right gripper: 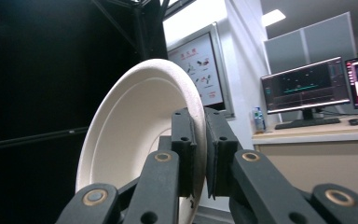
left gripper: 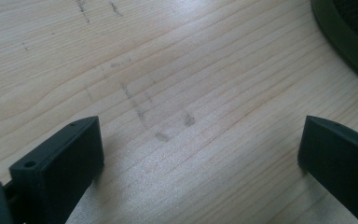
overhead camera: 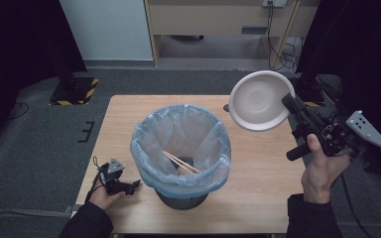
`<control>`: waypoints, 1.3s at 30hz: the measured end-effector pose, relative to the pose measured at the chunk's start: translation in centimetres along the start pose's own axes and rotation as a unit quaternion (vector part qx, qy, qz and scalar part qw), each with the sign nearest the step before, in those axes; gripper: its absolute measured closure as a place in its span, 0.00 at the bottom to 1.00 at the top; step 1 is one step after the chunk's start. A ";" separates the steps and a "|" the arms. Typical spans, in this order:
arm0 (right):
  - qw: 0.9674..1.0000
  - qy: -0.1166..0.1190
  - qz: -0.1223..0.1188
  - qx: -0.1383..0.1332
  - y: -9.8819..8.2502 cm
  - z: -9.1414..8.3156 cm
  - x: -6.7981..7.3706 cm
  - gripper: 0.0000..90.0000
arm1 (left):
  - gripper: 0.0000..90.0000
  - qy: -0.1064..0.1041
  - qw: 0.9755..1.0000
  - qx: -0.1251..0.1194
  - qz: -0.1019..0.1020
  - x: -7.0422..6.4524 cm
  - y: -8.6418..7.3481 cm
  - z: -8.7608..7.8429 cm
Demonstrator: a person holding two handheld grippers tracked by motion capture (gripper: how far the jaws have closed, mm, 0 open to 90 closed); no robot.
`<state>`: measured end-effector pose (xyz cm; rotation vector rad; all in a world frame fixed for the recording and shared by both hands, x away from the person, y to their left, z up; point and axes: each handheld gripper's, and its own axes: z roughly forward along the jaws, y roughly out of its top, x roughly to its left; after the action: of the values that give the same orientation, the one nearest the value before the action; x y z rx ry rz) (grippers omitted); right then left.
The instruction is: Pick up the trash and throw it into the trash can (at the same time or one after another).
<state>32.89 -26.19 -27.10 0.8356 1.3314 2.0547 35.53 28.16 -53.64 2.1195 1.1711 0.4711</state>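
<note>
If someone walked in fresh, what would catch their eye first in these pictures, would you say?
The white plate, tilted in the air right of the table and clamped at its rim by the right tool. Next, the bin at the table's centre with its blue liner and two sticks inside. The left tool rests open near the bin.

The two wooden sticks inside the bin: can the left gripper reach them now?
Probably yes: the left gripper is open and empty beside the blue-lined bin, whose top is uncovered; the sticks lie deep inside.

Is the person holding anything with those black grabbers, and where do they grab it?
The right gripper pinches the white bowl by its rim, lifted and tilted near the bin. The left gripper is open over the table, holding nothing.
</note>
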 end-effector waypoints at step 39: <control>0.990 0.098 -0.016 0.097 -3.9 7.5 6.8 0.93 | 0.00 0.000 1.000 0.000 0.000 0.0 0.0 0.0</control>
<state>34.45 -15.44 -26.99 0.7009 1.6627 2.0489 35.53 28.16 -53.64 2.1190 1.1714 0.4710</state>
